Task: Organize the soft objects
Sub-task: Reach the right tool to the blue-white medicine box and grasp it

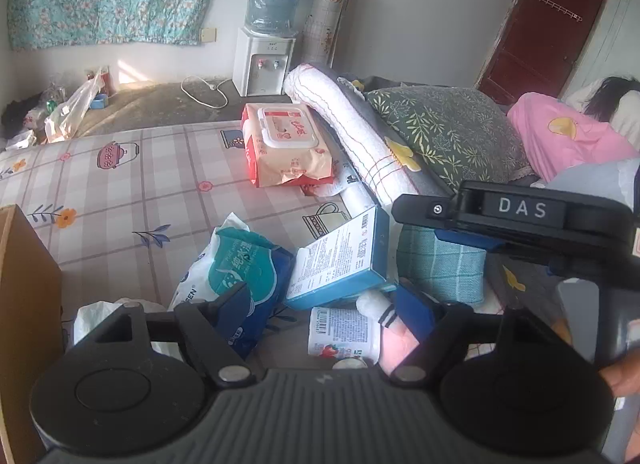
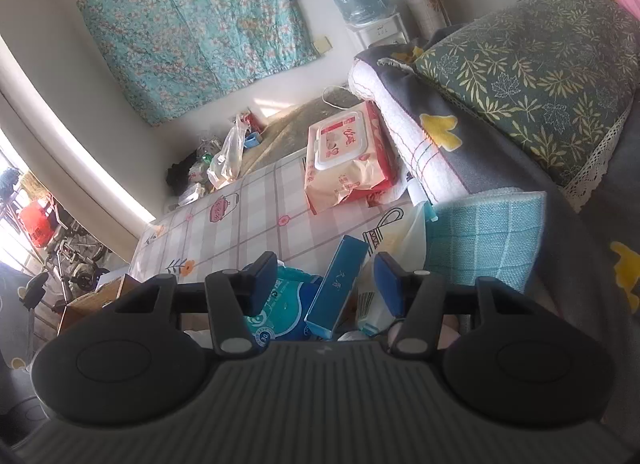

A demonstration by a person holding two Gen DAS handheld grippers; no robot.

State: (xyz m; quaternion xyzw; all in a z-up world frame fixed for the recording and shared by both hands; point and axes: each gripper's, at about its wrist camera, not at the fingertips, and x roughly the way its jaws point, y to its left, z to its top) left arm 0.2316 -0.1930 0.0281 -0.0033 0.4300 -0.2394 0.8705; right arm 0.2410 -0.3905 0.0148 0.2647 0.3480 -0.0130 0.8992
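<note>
Left gripper [image 1: 326,314] jaws are seen apart, low centre of the left wrist view, over a clutter of a blue wipes pack [image 1: 240,276], blue box [image 1: 344,260] and pink-white sock [image 1: 386,324]; nothing is clamped. Right gripper [image 2: 324,284] jaws are also apart, empty, with the teal cloth [image 2: 484,236] just right of them. A red wipes pack [image 1: 286,144] is seen upper centre on the plaid sheet [image 1: 120,200].

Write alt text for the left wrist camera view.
The open left gripper hovers over a pile on a plaid bedsheet: a blue wipes pack, a blue box and a teal cloth. The right gripper reaches in from the right.
</note>
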